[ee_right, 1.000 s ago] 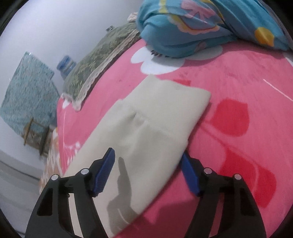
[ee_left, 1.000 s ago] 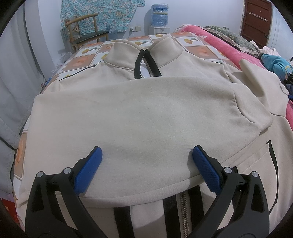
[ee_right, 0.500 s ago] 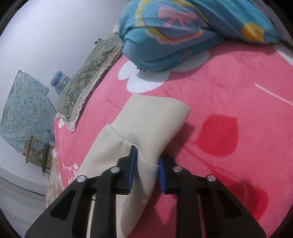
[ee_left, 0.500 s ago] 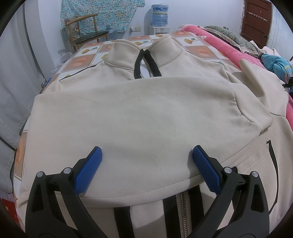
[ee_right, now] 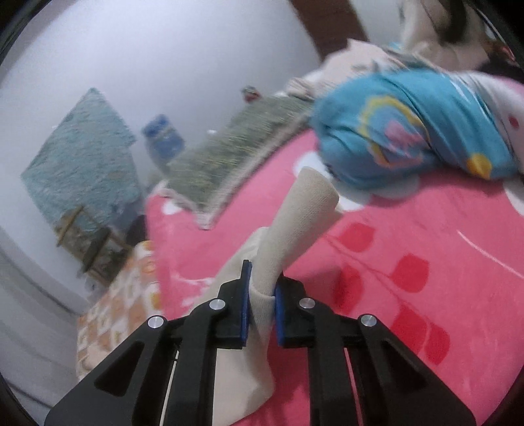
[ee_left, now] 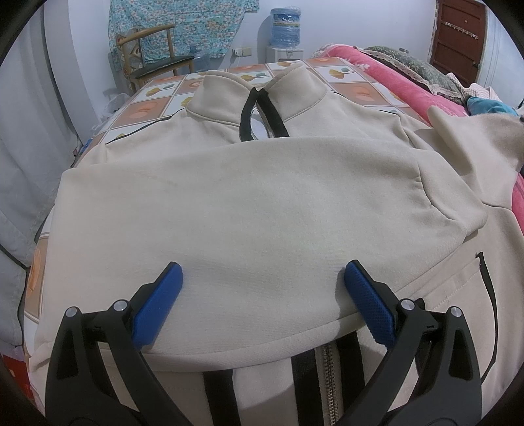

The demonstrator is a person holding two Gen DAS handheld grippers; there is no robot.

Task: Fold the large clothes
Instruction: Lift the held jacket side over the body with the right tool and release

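Spread wide at the bottom of the left wrist view, the left gripper holds nothing, its blue-padded black fingers resting on or just above the cream zip-front fleece jacket that fills the middle of the frame. At upper left a wooden chair with a dark seat stands against the wall under a hanging teal floral cloth. Below it, the jacket lies flat on an orange-and-white tiled bedsheet, collar toward the top of the frame, and one sleeve is folded across the chest from left to right, its cuff ending at centre right. At top centre a blue water bottle sits by the wall; along the right edge runs a pink fleece blanket, and the other sleeve rises off it at upper right. In the right wrist view, which is blurred, the same teal cloth shows at left. At bottom centre the right gripper is clamped on the cream sleeve cuff, which stands up out of the pads above the pink blanket. A bundled blue cartoon-print quilt lies at upper right.
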